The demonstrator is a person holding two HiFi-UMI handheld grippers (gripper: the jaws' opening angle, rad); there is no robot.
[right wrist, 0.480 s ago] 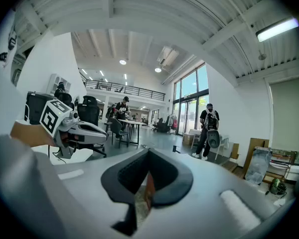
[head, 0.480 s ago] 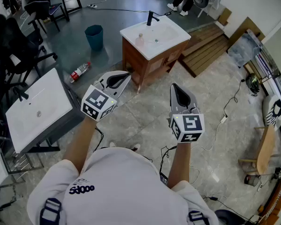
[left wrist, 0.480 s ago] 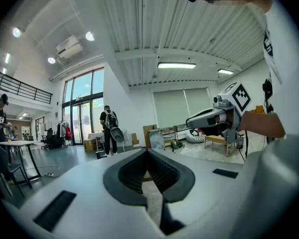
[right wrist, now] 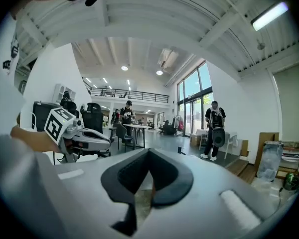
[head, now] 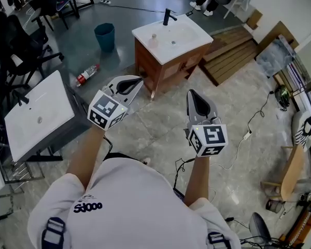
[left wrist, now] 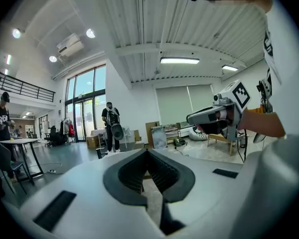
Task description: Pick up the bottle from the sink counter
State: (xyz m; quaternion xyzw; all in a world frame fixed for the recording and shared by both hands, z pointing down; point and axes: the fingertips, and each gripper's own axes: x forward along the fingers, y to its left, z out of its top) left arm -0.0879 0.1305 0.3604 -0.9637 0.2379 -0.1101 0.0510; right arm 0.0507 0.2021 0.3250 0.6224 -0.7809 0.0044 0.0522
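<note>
- Head view's slid a bit vs half a sec ago: sink counter (head: pixel 199 37) sits closer to the top edge now, teal bin (head: pixel 104 37) too. Both tongs are approx where they were in frame.
- Floor = pale stone tiles, cables (head: pixel 249 134) trailing over it, red-label bottle (head: pixel 87 74) lying on its side near the bin.
- Sink counter is a white top on a wood cabinet w/ a black tap (head: pixel 168 17) at the back. The bottle (head: pixel 153 39) stands upright on the white top, left of the basin, well apart from both tongs.
- 2nd white sink (head: pixel 39 113) off to the left, wood planks (head: pixel 230 53) stacked right of the counter, office chairs (head: pixel 20 40) top left.
- left gripper (head: pixel 139 80): jaws fully together, nothing btw them, held over the floor, pointing toward the cabinet.
- right gripper (head: pixel 193 95): jaws closed tip to tip too, empty, beside the left one.
- Gripper views: big open hall w/ tall windows (left wrist: pixel 84 108), ppl (right wrist: pixel 214 128) standing far off.
</note>
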